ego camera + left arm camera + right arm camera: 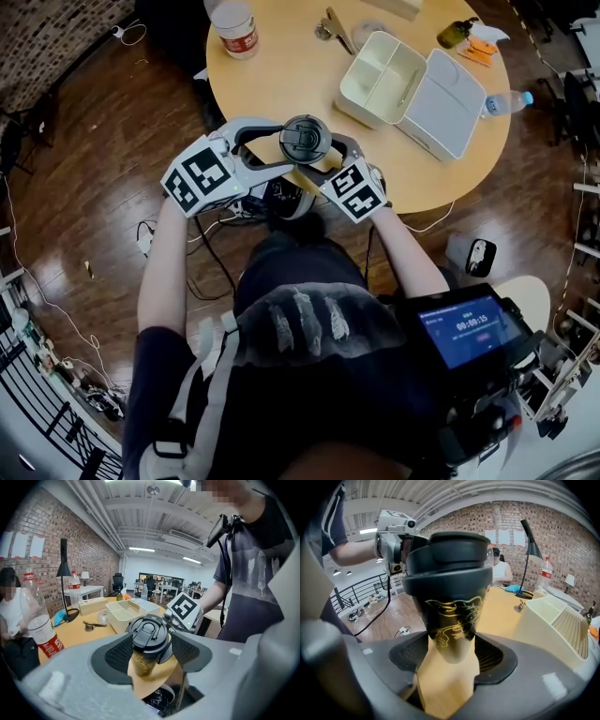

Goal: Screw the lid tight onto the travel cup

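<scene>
We hold the travel cup (452,616) upright at the worktop's (281,66) near edge, right tool (452,651) clamped on its body and left tool (151,644) closed around the lid (306,139) above, so twisting turns about that vertical axis.

1 travel cup (305,141), 2 water bottles (235,28) (507,101), 1 box (442,103), possibly 1 clip (333,28)

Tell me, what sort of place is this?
Probably a shared loft-style office or lab: a red exposed-brick wall, rows of pale desks with dark office chairs further back, and a round light-wood table carrying a black desk lamp.
</scene>
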A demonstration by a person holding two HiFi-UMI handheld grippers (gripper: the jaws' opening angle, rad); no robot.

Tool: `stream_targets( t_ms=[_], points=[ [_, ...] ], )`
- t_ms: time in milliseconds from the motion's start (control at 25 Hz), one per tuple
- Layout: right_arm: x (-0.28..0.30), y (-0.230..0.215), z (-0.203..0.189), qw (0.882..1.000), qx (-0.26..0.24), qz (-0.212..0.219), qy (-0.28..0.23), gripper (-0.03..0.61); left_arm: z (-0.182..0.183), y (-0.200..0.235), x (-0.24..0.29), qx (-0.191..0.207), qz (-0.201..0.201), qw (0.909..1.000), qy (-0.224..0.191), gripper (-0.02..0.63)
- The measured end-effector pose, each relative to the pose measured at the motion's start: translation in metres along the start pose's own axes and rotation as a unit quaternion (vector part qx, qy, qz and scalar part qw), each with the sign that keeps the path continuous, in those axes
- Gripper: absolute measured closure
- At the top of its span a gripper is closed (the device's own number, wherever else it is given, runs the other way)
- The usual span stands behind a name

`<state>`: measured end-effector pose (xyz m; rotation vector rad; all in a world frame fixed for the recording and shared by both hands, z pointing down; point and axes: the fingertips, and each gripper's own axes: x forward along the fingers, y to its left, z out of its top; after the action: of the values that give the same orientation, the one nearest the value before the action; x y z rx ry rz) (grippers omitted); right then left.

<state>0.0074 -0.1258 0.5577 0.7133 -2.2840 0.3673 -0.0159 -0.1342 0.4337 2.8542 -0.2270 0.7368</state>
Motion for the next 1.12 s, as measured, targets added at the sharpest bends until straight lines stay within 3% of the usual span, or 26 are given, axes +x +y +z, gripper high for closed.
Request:
stream_targets(
  t_ms=[560,720,1120],
  points=[
    [0.009,-0.001,0.003,1.000,0.004,0.002,0.001,0.270,-0.010,-0.007,-0.005,-0.003,0.046,0.9989,-0.009,0.347],
    [0.001,-0.001,0.006,1.000,0.003,0.000,-0.002,0.270,0.002,0.002,-0.008,0.003,0.078,0.9967,-0.021,0.347],
    [0.002,0.001,0.003,1.000,0.001,0.004,-0.006,0.270,-0.002,-0.012,0.003,-0.011,0.086,0.9962,-0.011,0.347]
  ],
)
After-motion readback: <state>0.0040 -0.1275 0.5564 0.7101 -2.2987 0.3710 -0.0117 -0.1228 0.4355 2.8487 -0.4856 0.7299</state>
